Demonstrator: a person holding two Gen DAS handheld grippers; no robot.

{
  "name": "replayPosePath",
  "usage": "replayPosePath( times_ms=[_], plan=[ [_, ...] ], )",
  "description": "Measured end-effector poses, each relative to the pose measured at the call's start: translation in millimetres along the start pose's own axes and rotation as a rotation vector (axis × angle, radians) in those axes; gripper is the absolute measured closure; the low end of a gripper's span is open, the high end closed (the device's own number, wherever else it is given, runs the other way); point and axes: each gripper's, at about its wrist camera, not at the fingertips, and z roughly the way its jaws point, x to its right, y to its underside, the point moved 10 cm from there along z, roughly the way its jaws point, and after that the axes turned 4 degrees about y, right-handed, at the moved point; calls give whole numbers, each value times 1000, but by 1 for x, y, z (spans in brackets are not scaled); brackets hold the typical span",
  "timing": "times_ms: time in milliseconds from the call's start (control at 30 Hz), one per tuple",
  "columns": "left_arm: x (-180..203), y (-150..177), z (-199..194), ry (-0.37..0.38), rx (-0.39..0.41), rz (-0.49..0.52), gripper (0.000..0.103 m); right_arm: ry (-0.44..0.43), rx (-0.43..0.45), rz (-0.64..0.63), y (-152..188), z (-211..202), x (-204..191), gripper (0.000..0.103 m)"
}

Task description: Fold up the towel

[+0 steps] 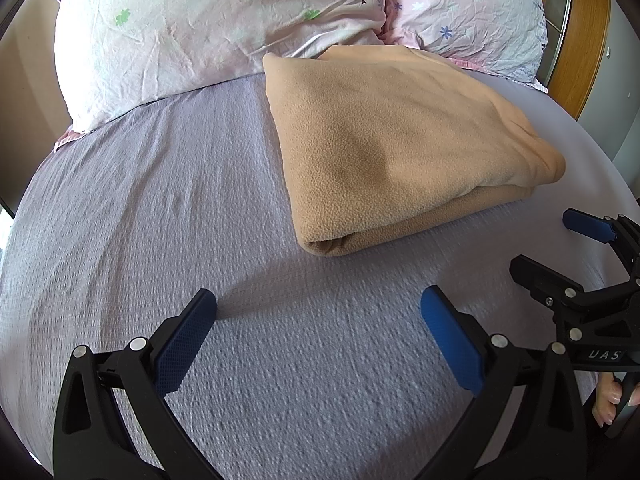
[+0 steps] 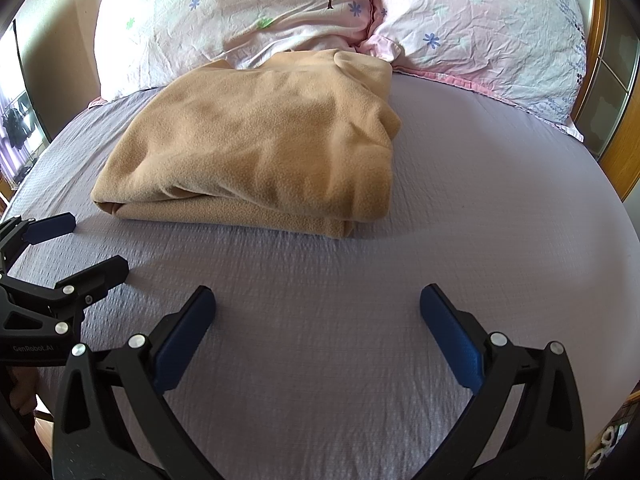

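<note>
Tan fleece towel (image 1: 400, 136), folded into a thick rectangular bundle, was seen lying on the lavender bed sheet (image 1: 160, 200), its far edge touching two floral pillows (image 2: 240, 12). The left gripper (image 1: 318, 320) and the right gripper (image 2: 318, 320) were held near the towel's front edge, apart from it. Both sets of jaws were spread wide, and nothing was held between them. A wooden headboard (image 1: 580, 40) was visible at the right.
</note>
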Motion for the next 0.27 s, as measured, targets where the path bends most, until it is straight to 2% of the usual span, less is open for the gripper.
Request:
replayPosePath(
  times_ms=[267],
  plan=[
    [0,-1,0,0,0,0,1,1,0,1,0,0,0,2]
  ],
)
